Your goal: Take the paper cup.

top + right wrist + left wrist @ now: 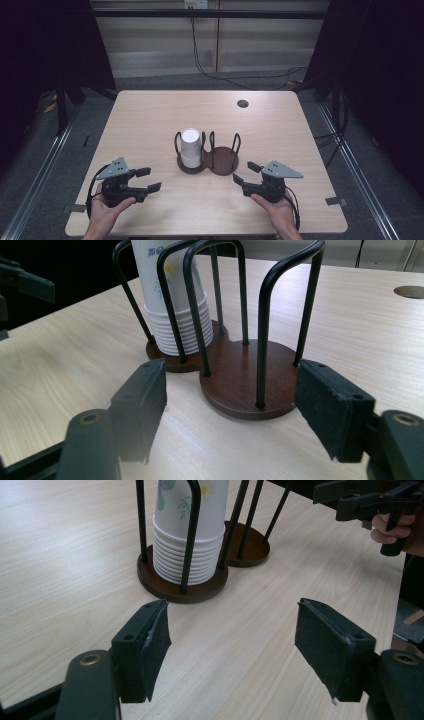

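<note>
I hold my left gripper [148, 179] low over the tabletop [150, 115], near-left of the cup holder [209, 161], and its jaws stand wide apart with nothing between them. In the left gripper view the bare wood shows through the gap, and the holder's left bay sits just beyond my jaw pads [152, 650]. My right gripper [246, 172] is near-right of the holder, also released, jaws spread and empty; from the right gripper view they frame the holder's empty right base disc. The holder is a dark brown wooden base of two joined round discs, each ringed by upright black wire loops [265, 330], and it stands at about the middle of the tabletop. The stack of paper cups [191, 148] sits in the holder's left bay, upright and upside down, white with a faint flower print, the rims layered at the bottom where they rest on the disc. Neither gripper touches the holder or the cups; both are a little apart from it, one to each side. Far behind the holder, toward the right of the far edge, a small round cable hole [243, 103] is set into the wood.
</note>
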`<action>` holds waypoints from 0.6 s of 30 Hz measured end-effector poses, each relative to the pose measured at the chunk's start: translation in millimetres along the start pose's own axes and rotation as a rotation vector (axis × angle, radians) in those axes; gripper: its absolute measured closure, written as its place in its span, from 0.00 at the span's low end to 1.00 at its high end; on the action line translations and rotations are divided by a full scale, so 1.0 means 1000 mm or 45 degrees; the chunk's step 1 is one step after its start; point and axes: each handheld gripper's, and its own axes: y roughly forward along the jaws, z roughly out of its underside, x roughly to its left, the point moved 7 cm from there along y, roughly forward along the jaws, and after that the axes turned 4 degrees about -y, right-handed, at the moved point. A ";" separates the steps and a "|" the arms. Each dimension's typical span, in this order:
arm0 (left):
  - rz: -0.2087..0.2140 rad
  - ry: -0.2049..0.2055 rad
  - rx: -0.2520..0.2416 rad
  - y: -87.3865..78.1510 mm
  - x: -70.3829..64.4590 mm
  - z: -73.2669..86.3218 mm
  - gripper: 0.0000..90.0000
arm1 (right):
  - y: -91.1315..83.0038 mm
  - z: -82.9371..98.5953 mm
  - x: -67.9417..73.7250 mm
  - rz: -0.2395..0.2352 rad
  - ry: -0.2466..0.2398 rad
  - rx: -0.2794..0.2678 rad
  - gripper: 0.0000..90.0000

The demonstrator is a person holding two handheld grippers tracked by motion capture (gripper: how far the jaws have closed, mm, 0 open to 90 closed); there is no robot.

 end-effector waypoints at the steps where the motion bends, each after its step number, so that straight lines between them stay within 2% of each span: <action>1: 0.000 0.000 0.000 0.000 0.000 0.000 0.37 | 0.000 0.000 0.000 0.000 0.000 0.000 0.31; 5: 0.016 -0.013 0.009 0.001 -0.002 -0.001 0.36 | 0.001 0.001 0.002 0.003 -0.018 0.018 0.29; 8: 0.044 0.013 0.026 0.005 -0.006 -0.003 0.31 | 0.004 0.002 0.006 0.000 -0.028 0.021 0.27; 10: 0.057 0.013 0.030 0.006 -0.008 -0.003 0.28 | 0.004 0.002 0.008 -0.011 -0.039 0.020 0.27; 15: 0.054 0.031 0.078 0.009 -0.009 -0.003 0.21 | 0.004 0.004 0.011 -0.045 -0.038 0.055 0.33; 17: 0.049 0.049 0.082 0.009 -0.009 -0.004 0.21 | 0.003 0.005 0.011 -0.055 -0.030 0.056 0.36; 18: 0.057 0.041 0.079 0.009 -0.010 -0.006 0.21 | 0.003 0.004 0.011 -0.059 -0.033 0.055 0.37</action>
